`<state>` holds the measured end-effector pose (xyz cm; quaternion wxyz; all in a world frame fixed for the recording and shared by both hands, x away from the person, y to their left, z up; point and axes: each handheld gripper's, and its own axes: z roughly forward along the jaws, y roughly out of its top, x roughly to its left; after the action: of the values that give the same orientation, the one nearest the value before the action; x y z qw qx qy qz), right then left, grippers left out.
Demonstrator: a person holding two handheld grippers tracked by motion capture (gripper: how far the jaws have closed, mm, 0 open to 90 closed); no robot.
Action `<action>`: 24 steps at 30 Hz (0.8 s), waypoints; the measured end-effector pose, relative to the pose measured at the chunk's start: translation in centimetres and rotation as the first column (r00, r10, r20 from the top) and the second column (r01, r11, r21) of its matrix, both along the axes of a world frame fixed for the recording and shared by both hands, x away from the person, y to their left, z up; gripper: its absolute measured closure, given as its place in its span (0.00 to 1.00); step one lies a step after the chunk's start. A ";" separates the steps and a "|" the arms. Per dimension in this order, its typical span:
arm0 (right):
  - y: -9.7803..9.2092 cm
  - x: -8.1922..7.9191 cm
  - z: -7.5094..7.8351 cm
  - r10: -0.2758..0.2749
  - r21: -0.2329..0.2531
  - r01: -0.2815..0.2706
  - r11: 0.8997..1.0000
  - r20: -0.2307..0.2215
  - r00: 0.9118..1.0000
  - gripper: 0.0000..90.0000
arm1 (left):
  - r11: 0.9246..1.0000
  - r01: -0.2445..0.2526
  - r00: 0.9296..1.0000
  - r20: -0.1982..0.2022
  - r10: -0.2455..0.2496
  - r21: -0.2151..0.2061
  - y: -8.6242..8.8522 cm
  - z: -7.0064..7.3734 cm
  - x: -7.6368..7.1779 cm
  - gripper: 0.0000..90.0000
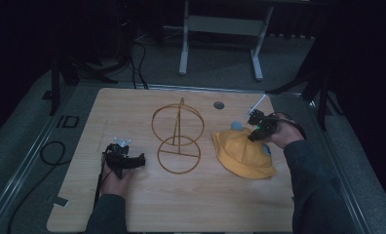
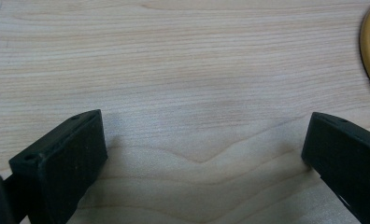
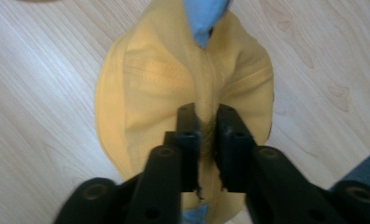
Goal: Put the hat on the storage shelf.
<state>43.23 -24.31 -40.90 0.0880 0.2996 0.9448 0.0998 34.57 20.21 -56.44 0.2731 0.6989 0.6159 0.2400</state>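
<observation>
Right hand-held gripper (image 3: 206, 116) pinched on yellow hat (image 3: 145, 79); left hand-held gripper (image 2: 202, 154) wide, over bare table (image 2: 183, 56).

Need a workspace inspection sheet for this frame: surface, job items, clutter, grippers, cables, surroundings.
Surface: light wood table, bare where the left gripper looks; grommet near far edge.
Job's things: gold wire stand upright mid-table; yellow hat to its right, blue pieces on it, crown bunched up.
Clutter: nothing seen.
Grippers: left gripper open over bare wood beside the stand; right gripper shut on a fold of the hat.
Cables: black cables on the floor left and behind.
Surroundings: dark room, grey floor, white frame legs behind.
</observation>
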 end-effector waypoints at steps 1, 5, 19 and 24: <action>0.1 -0.1 0.2 0.023 -0.017 -0.022 1.000 0.009 1.000 0.93 | 1.000 0.000 1.000 0.000 0.000 0.000 0.0 0.0 0.0 0.00; 0.1 -0.4 0.6 0.047 -0.021 -0.047 0.999 0.012 0.999 0.93 | 1.000 0.001 1.000 -0.001 -0.001 0.002 0.0 0.0 0.0 0.00; 0.0 -1.6 3.7 0.113 -0.005 -0.113 0.994 0.050 0.992 0.93 | 1.000 0.001 1.000 -0.001 -0.001 0.002 0.0 0.0 0.0 0.00; -0.2 -2.1 5.2 0.131 0.013 -0.132 0.991 0.075 0.989 0.93 | 1.000 0.001 1.000 -0.001 -0.001 0.002 0.0 0.0 0.0 0.00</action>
<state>41.12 -24.46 -35.69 0.1135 0.2336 0.9576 0.1249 34.57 20.23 -56.43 0.2725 0.6997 0.6152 0.2402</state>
